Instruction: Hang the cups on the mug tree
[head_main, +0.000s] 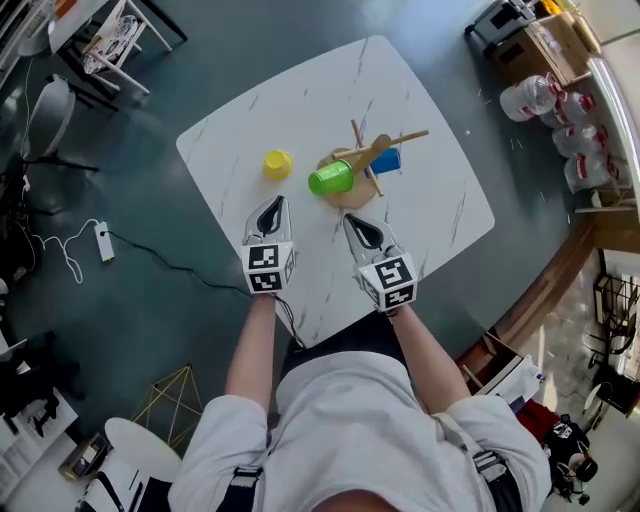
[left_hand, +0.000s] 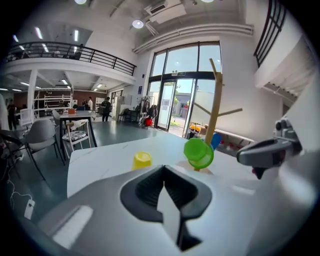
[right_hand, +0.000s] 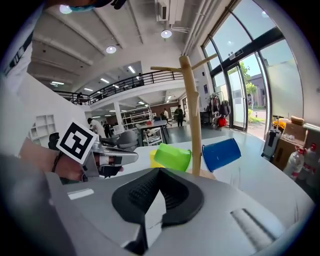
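One yellow cup (head_main: 278, 164) not yet hung: it sits near the middle of the white marbled worktop (head_main: 420, 200), just beside the wooden mug tree (head_main: 365, 160).
A smooth green cup (head_main: 331, 178) and a blue cup (head_main: 386, 161) hang on its pegs. My left claw (head_main: 272, 206) and right claw (head_main: 353, 222) are both closed and empty. I'd open the left wide, pinch the plastic rim squarely, then hook it on a free peg.

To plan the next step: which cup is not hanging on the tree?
The yellow cup; it stands on the table, while the green cup and blue cup hang.
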